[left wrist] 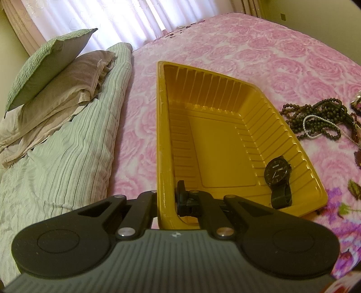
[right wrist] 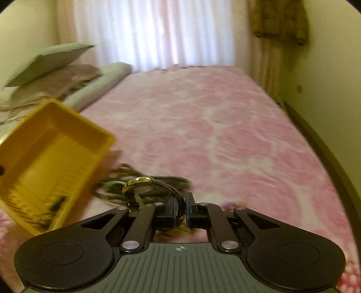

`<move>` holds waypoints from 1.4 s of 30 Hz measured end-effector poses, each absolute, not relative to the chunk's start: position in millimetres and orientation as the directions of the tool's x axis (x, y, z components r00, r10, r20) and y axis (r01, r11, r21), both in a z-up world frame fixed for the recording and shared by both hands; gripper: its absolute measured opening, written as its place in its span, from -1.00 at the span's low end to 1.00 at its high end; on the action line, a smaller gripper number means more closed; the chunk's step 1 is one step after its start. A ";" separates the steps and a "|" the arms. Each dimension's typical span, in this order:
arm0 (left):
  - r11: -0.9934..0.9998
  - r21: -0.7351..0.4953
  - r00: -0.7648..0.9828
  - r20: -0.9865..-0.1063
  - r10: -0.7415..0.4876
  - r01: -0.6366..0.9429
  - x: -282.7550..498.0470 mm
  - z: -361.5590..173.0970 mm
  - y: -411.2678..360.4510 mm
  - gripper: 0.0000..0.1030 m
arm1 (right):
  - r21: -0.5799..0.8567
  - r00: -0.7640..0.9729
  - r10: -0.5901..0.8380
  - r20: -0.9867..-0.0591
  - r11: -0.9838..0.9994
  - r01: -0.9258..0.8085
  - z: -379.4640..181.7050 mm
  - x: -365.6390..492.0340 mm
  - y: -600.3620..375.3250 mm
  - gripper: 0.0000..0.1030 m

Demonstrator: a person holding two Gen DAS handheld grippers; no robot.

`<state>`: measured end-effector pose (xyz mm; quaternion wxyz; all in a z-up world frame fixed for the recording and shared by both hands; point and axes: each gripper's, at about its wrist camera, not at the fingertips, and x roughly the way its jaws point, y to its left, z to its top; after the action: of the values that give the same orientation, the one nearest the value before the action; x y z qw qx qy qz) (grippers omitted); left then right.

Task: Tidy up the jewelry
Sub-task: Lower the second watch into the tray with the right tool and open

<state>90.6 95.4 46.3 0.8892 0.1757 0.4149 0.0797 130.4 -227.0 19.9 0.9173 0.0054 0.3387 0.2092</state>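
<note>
Nearest in the right wrist view, my right gripper (right wrist: 180, 210) is clamped on the dark strap of a gold-cased watch (right wrist: 140, 185), the case standing just above the fingertips; gripping the strap rather than the case probably keeps the pads off the glass. No wording on its dial can be read, as the view is blurred.

In the left wrist view, my left gripper (left wrist: 165, 202) is pinched shut on the near wall of the yellow tray (left wrist: 162, 126), one finger outside and one inside, presumably to steady the light tray on the soft pink bedspread (left wrist: 259, 56) while pieces are dropped in. A black watch (left wrist: 278, 178) already lies in the tray's near right corner; a line of white lettering sits on its dial, too small to read.

Beyond the tray's right wall, dark bead necklaces (left wrist: 315, 117) and a white pearl strand (left wrist: 315, 126) lie tangled on the bedspread, unsorted.

Farthest, pillows (left wrist: 52, 67) are stacked on the left, before the curtains (left wrist: 101, 20).
</note>
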 end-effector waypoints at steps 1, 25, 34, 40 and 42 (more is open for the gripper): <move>0.926 0.378 0.643 -0.710 0.287 0.004 90.3 46.2 95.4 -0.96 | 0.161 0.665 0.418 -0.619 0.896 -0.413 21.2 130.7 -215.6 -0.85; 0.936 0.352 0.645 -0.714 0.271 -0.004 88.2 43.9 98.7 -0.96 | 0.332 0.405 0.663 -0.630 0.701 -0.631 -1.8 136.1 -72.3 -0.66; 0.939 0.344 0.644 -0.717 0.268 -0.008 88.1 43.3 100.6 -0.96 | 0.329 0.500 0.630 -0.594 0.758 -0.564 7.0 133.6 -108.9 -0.02; 0.939 0.344 0.644 -0.716 0.269 -0.008 87.5 43.6 100.6 -0.96 | 0.276 0.586 0.523 -0.619 0.844 -0.460 -5.8 124.5 -161.8 -0.02; 0.939 0.344 0.644 -0.716 0.269 -0.009 87.5 43.5 100.7 -0.96 | 0.267 0.619 0.477 -0.624 0.875 -0.405 -11.2 120.6 -184.4 -0.02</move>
<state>87.5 100.7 43.5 0.8930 0.1568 0.4147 0.0777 120.6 -184.4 -11.2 0.8983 0.0501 0.3611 0.2454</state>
